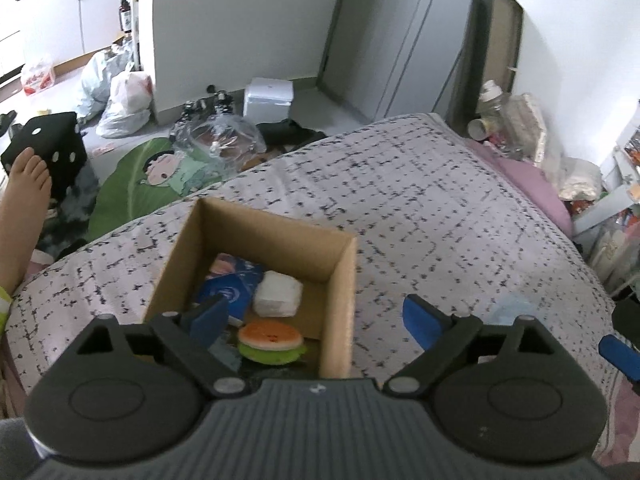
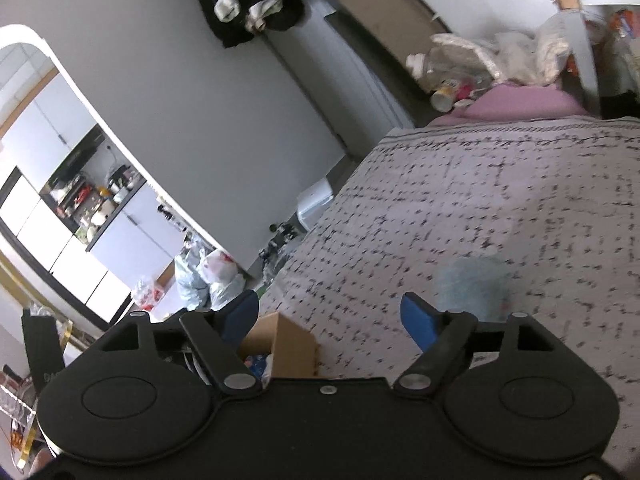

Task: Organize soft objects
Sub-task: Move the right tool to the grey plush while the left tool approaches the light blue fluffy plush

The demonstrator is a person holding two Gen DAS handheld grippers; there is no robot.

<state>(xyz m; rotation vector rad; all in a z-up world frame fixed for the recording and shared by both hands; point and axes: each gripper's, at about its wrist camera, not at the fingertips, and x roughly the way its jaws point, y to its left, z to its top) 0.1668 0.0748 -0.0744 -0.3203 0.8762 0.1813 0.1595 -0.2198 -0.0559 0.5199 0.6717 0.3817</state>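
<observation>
An open cardboard box (image 1: 340, 280) sits on the patterned bedspread (image 1: 440, 208). Inside lie a plush burger (image 1: 272, 342), a white tissue pack (image 1: 278, 294) and a blue packet (image 1: 232, 286). My left gripper (image 1: 316, 318) is open and empty, hovering over the box's near right corner. A pale blue soft item (image 1: 512, 308) lies on the bed right of the box; it also shows blurred in the right wrist view (image 2: 472, 284). My right gripper (image 2: 330, 314) is open and empty above the bed, the box corner (image 2: 288, 344) below its left finger.
The bed's far edge drops to a cluttered floor with a green cartoon cushion (image 1: 152, 176), plastic bags (image 1: 124, 104) and a white box (image 1: 268, 100). A pink pillow (image 1: 532, 188) and clutter sit at the bed's right. A bare foot (image 1: 24, 192) is at left.
</observation>
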